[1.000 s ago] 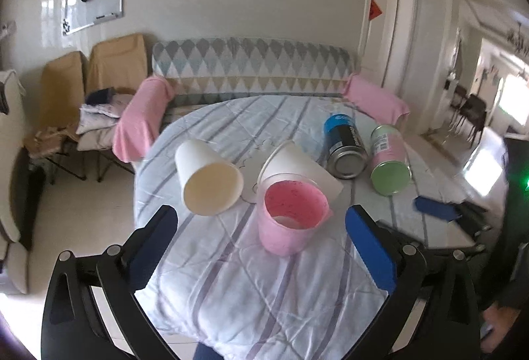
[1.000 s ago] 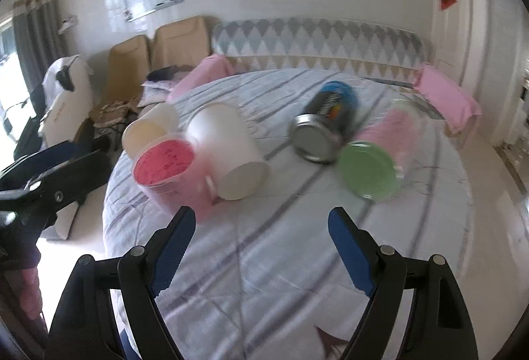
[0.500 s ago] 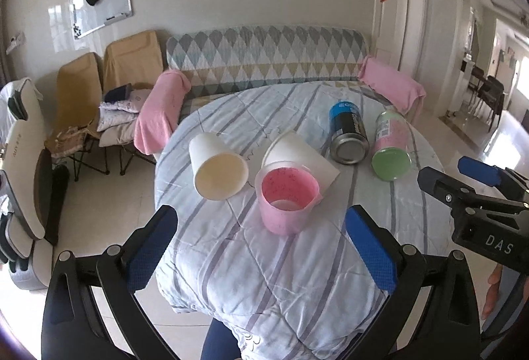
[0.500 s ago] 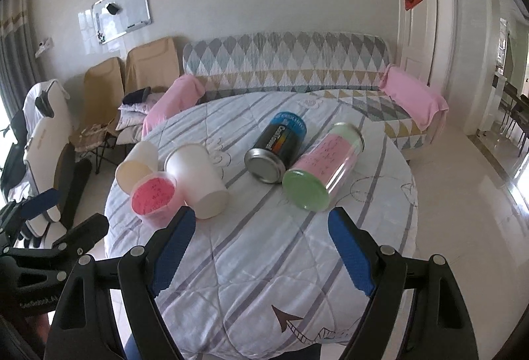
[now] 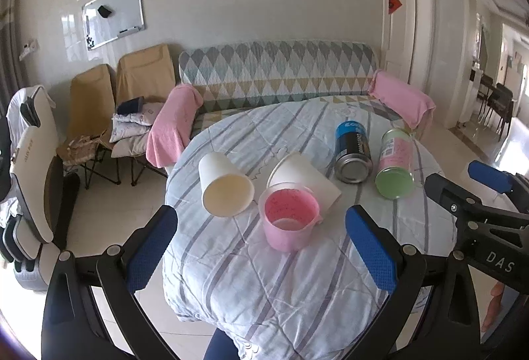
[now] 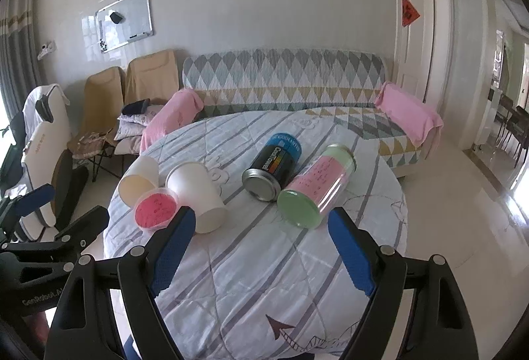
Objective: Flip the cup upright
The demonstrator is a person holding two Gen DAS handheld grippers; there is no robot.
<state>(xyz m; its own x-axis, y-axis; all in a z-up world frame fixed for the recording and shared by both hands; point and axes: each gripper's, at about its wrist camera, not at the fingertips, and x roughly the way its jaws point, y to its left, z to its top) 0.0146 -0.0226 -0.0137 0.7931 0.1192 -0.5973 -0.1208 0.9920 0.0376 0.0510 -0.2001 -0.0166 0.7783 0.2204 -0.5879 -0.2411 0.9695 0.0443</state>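
On the counter (image 5: 264, 277), both spread, empty claws (image 5: 261, 247) (image 6: 261, 251) face crowded tipped cups (image 5: 226, 188); a loose pinch could send one rolling off.

On the body of my right gripper (image 5: 489, 224), seen from my left wrist, I can read "DAS" in white letters, and on the body of my left gripper (image 6: 43, 260), seen from my right wrist, white lettering that looks like "GenRobot.AI". The dark can (image 6: 272, 170) lying near the middle of the table carries "Continental" along its side, though its blue band's print is too blurred for me to make out. The pink-labelled jar (image 6: 314, 186) beside it bears small print I cannot read.
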